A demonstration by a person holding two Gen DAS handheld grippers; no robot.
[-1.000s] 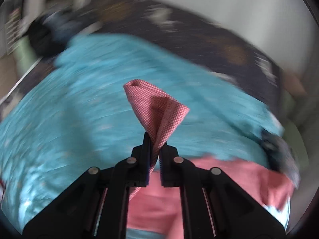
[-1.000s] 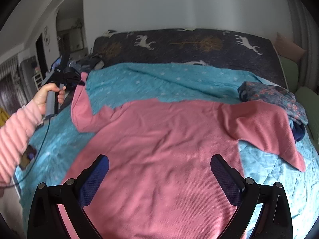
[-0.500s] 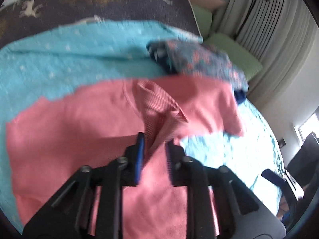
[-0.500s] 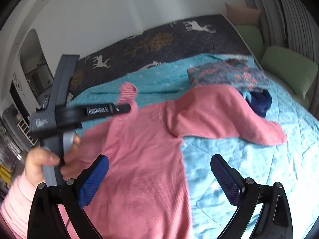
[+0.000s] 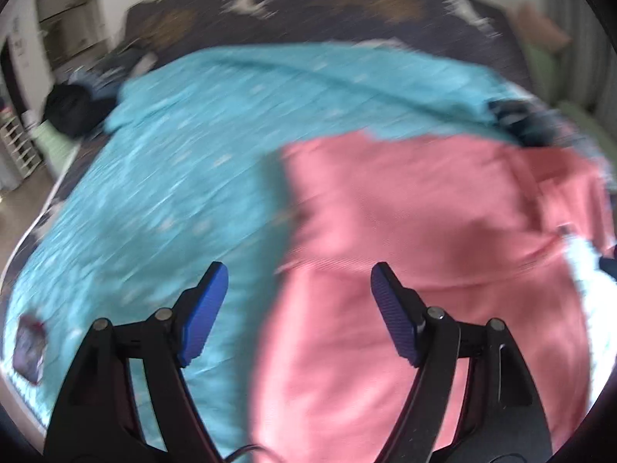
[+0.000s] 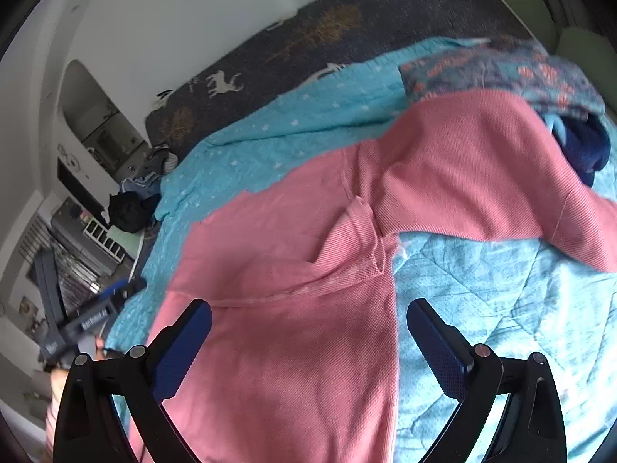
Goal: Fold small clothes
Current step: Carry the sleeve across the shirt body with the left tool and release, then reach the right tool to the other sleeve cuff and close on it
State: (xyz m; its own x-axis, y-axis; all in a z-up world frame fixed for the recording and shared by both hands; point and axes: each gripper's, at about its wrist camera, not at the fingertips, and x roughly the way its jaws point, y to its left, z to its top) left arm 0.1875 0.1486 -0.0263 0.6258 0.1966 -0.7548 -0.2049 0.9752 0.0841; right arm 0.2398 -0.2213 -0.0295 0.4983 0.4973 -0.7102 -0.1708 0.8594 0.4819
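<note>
A pink long-sleeved shirt [image 6: 293, 339] lies spread on the teal quilt [image 6: 501, 308]. Its left sleeve is folded across the body; the other sleeve [image 6: 501, 177] reaches right. The same shirt shows blurred in the left wrist view [image 5: 424, 231]. My left gripper [image 5: 299, 301] is open and empty above the shirt's left edge. My right gripper [image 6: 308, 332] is open and empty above the shirt's lower body. The left gripper also shows at the far left of the right wrist view [image 6: 77, 320], held by a hand.
A floral and navy pile of clothes [image 6: 540, 81] lies at the shirt's far right. A dark headboard cover with deer prints [image 6: 347, 38] runs along the back. A black bundle [image 6: 127, 212] sits at the bed's left edge. A small dark object [image 5: 29, 347] lies on the quilt at left.
My left gripper carried the sleeve across the shirt, let it go and opened, then pulled back left. The sleeve now lies folded on the body. My right gripper stayed open and swung toward the shirt.
</note>
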